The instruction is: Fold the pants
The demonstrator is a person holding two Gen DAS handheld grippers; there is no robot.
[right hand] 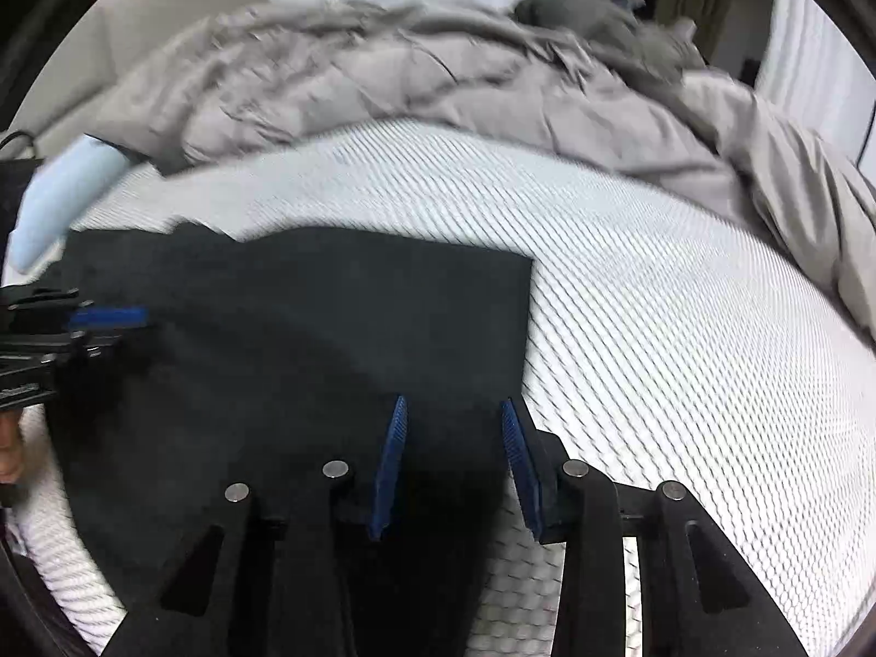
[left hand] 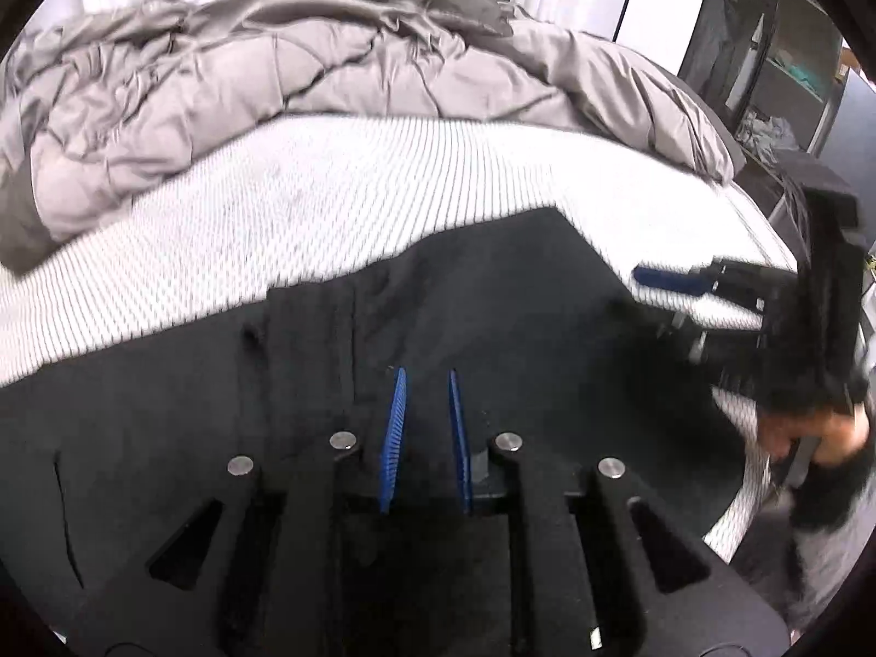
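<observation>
Mostly you see black pants spread flat on the white textured mattress, their near part hidden under both tools and their folds lost in the dark cloth. Your left gripper hangs over them, its blue pads parted with nothing between. Your right gripper sits wider apart at the pants' right edge, also holding nothing. Motion blur smears the rumpled grey comforter behind; a pale blue item is cut off at the left.
</observation>
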